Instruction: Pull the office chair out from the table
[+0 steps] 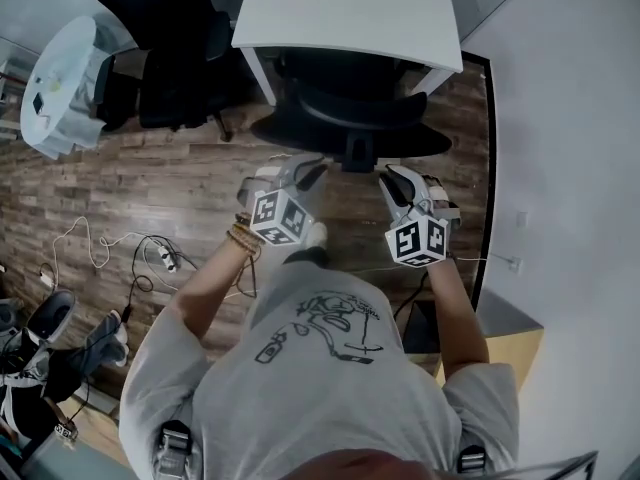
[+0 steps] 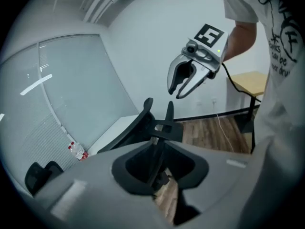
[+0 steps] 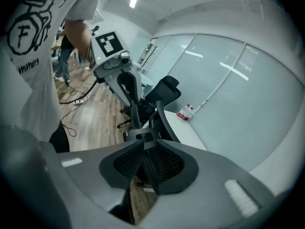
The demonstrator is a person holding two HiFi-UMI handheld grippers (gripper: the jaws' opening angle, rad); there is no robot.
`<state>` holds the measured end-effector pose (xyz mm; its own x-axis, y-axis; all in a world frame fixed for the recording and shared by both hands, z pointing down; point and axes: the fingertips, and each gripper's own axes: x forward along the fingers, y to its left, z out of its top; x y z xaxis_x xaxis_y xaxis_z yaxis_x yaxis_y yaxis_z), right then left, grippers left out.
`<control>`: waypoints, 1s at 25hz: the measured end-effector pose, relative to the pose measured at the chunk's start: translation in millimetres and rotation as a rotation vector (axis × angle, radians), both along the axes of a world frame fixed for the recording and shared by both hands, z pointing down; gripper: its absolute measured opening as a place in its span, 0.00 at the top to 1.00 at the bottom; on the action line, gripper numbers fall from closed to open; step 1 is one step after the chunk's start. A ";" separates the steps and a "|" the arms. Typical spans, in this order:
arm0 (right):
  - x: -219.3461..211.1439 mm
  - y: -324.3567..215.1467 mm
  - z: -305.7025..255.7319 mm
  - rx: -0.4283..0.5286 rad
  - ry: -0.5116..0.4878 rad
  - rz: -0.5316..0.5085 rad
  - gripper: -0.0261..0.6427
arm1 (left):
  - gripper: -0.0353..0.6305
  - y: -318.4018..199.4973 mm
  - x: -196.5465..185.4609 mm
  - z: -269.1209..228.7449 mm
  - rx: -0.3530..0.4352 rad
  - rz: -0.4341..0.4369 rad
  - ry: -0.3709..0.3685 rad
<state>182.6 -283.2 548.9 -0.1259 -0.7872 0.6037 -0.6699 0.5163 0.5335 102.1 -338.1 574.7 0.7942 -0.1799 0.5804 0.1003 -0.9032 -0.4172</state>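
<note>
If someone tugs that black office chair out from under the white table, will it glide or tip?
The office chair probably rolls easily over the smooth wood floor, though its base is hidden. Its frame looks rigid, so it should follow a pull. Pulled high on its back, it might tilt.

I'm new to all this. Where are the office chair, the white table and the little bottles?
office chair (image 1: 350, 123), head view, on its black backrest.
white table (image 1: 340, 13), head view, on the bare tabletop.
bottles (image 3: 185, 112), right gripper view, on their red labels.
</note>
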 end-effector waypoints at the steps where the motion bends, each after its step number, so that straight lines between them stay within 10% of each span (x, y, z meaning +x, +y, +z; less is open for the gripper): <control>1: 4.1 -3.7 6.7 -0.015 0.022 -0.007 0.83 | 0.84 -5.3 2.6 4.6 0.014 0.006 -0.022; 12: 38.4 -23.7 75.6 -0.196 0.213 -0.076 0.69 | 0.65 -36.3 16.7 54.1 0.084 0.082 -0.265; 25: 73.1 -36.0 141.8 -0.341 0.346 -0.087 0.67 | 0.72 -41.1 34.6 108.5 0.151 0.161 -0.412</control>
